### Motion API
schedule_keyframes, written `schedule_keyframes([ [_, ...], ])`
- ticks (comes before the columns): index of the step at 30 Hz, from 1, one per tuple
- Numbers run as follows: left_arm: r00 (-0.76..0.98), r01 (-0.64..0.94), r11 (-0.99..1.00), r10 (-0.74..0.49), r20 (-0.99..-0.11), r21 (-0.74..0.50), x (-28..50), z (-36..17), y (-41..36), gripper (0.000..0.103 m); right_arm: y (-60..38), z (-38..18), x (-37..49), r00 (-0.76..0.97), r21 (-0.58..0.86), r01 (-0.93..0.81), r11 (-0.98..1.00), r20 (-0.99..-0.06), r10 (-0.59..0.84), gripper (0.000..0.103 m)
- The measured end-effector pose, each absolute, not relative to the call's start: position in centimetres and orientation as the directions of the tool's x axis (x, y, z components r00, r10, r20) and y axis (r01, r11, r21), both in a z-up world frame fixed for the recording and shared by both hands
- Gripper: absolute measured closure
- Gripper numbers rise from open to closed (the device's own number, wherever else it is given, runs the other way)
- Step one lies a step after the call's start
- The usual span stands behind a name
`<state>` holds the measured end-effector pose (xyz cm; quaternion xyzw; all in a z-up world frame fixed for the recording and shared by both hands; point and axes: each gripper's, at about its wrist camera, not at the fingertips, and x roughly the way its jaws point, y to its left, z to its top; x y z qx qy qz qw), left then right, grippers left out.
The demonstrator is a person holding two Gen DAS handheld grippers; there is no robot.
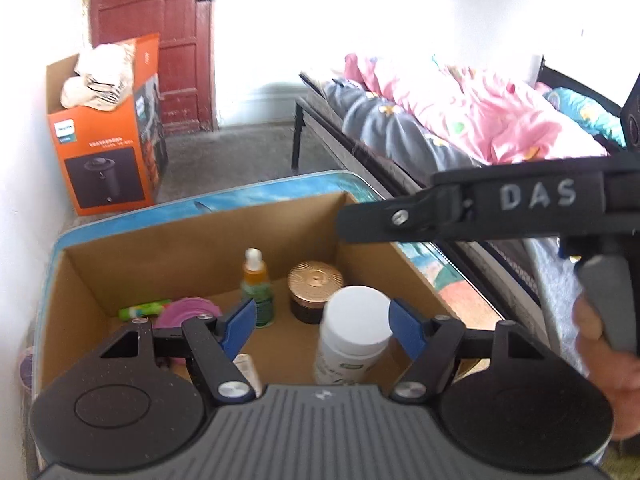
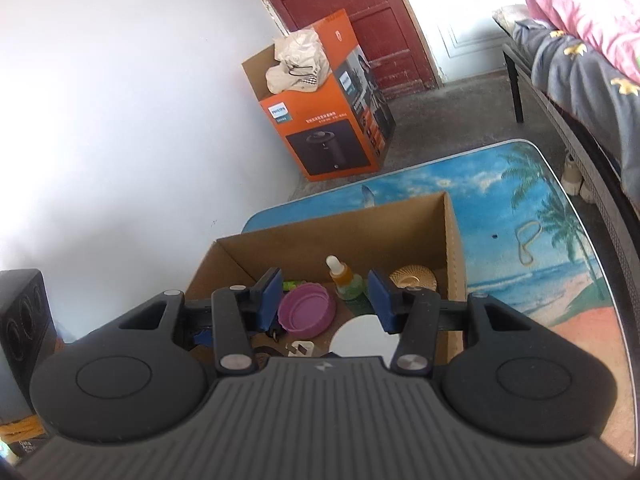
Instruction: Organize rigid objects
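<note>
— While the left gripper [image 1: 322, 326] sits low in the left wrist view, are its blue pads on anything?
— No. Its jaws stand apart over the cardboard box [image 1: 200, 236], and the white bottle [image 1: 352, 332] stands between them, close to the right-hand pad; I see no pad pressing on it.
— And the right gripper [image 2: 325, 300]?
— Parted too, holding nothing. Between its pads, lower centre of the right wrist view, lie the purple lid [image 2: 306, 309] and the dropper bottle [image 2: 344, 280].
— What else sits in the box?
— A jar with a copper lid [image 1: 316, 282] at mid-frame and a green tube [image 1: 144, 309] to the left, beside the purple lid.
— Where is the box?
— On the beach-print table [image 2: 520, 216], toward its left edge in the right wrist view. An orange carton [image 2: 324, 120] stands on the floor in the upper centre, by the red door [image 2: 352, 12].
</note>
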<state>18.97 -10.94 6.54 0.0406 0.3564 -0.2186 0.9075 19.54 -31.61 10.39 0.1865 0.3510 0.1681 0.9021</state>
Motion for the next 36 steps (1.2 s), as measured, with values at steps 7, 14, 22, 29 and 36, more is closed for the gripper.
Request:
schedule_keyframes([
  [7,0.660,0.330,0.941,-0.285,-0.696,-0.072,18.7,6.7,-6.1,0.038,-25.2,11.8,23.2,0.500,0.404,-0.301,0.864,-0.704,0.504,0.057],
  [14,0.534,0.341,0.929,-0.318,-0.784,-0.144,20.5,3.5,-5.2,0.051,-19.7,7.2,29.1,0.249,0.295,-0.284,0.912,-0.896,0.367,0.060],
  [22,0.473,0.326,0.925,-0.337,-0.814,-0.194,21.5,1.9,-4.9,0.061,-16.1,3.4,31.8,0.111,0.186,-0.331,0.925,-0.966,0.234,0.060],
  [29,0.446,0.324,0.924,-0.340,-0.828,-0.205,22.1,1.2,-5.2,0.063,-15.6,0.2,33.0,0.004,0.178,-0.335,0.925,-0.982,0.191,0.067],
  [36,0.412,0.319,0.916,-0.366,-0.834,-0.244,23.0,0.5,-5.2,0.063,-15.6,-0.3,33.3,-0.024,0.185,-0.370,0.911,-0.982,0.190,0.071],
])
